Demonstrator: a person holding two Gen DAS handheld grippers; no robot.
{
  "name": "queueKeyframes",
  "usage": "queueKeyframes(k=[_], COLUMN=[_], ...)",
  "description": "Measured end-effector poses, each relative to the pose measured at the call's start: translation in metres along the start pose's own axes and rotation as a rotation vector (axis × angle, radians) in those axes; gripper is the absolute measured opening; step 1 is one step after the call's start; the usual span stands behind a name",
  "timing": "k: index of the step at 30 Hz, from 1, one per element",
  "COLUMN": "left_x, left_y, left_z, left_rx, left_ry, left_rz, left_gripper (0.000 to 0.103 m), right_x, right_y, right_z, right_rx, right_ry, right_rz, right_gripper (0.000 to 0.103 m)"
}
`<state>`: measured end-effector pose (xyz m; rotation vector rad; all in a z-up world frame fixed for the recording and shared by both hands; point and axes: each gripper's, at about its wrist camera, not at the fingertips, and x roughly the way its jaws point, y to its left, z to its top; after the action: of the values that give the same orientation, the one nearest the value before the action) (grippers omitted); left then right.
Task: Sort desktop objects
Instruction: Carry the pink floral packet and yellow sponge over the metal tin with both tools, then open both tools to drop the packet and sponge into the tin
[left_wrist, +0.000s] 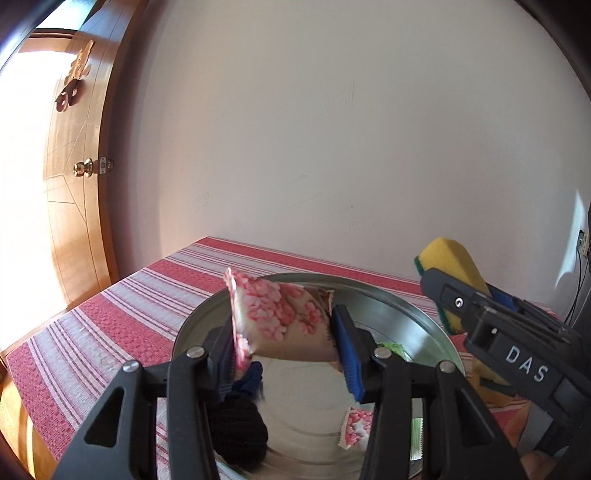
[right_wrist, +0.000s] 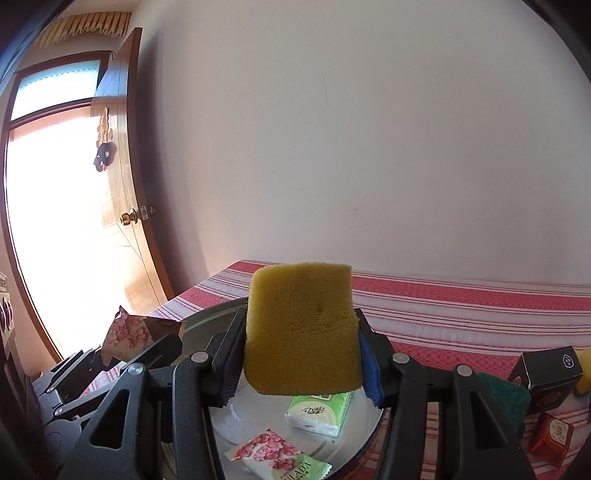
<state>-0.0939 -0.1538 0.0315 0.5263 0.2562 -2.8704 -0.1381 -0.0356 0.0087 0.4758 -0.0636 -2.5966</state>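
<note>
Over the round metal tray (left_wrist: 406, 314), we hold 2 things clear of the red-striped surface (left_wrist: 122, 314). Our left tongs (left_wrist: 291, 343) are clamped on a pink floral packet (left_wrist: 280, 317), which stands tilted between the blue pads (left_wrist: 347, 354) above the tray's middle. Our right tongs (right_wrist: 299, 358) grip a yellow sponge (right_wrist: 301, 332) by its 2 sides; from the left wrist view that sponge shows at 2 o'clock of the packet, with a green scouring layer along its far edge.

Inside the tray, seen from the right wrist, a green tissue pack (right_wrist: 319, 413) lies at 6 o'clock below the sponge, and a second floral sachet (right_wrist: 277, 458) lies at 7 o'clock of the tissue pack, near the tray's front. A dark knitted item (left_wrist: 240, 428) rests at the tray's left rim, at 7 o'clock of the held packet.

Beyond the tray at 3 o'clock, a black box (right_wrist: 546, 376) stands on the surface, with a red carton (right_wrist: 550, 437) just beside it at 6 o'clock. A wooden door (left_wrist: 77, 177) stands open at 10 o'clock.
</note>
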Motion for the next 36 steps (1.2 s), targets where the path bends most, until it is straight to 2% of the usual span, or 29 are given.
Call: queueKeyframes(k=[9,24,29,30,31,32,33,35,36], left_x=[0.018,0.030,0.032,0.033,0.034,0.034,0.034,0.033,0.032], left_y=[0.007,0.012,0.014,0.013,0.013,0.013,0.013,0.012,0.013], left_z=[-0.006,-0.010,-0.010,-0.011,-0.010,-0.011,-0.011,-0.013,-0.013], left_rx=[-0.001,0.012,0.012,0.022,0.026,0.024,0.022,0.011,0.000], left_ry=[0.054,0.077,0.071,0.071,0.073,0.075,0.078,0.073,0.068], left_rz=[0.051,0.119,0.139,0.152,0.154,0.154,0.156,0.154,0.154], left_gripper=[0.047,0.047,0.052,0.053,0.062,0.074,0.080,0.097,0.100], right_x=[0.020,0.028,0.030,0.029,0.027,0.025,0.023,0.017,0.014], right_y=[0.015,0.020,0.022,0.022,0.020,0.019,0.017,0.015,0.015], right_z=[-0.007,-0.008,-0.011,-0.011,-0.012,-0.012,-0.011,-0.010,-0.009], right_rx=[-0.057,-0.092,-0.115,-0.119,-0.117,-0.108,-0.097,-0.086,-0.085], right_ry=[0.021,0.029,0.019,0.016,0.008,-0.002,-0.016,-0.044,-0.057], right_rz=[-0.030,-0.087,-0.080,-0.090,-0.096,-0.096,-0.096,-0.105,-0.109], right_gripper=[0.056,0.056,0.060,0.064,0.073,0.077,0.083,0.084,0.086])
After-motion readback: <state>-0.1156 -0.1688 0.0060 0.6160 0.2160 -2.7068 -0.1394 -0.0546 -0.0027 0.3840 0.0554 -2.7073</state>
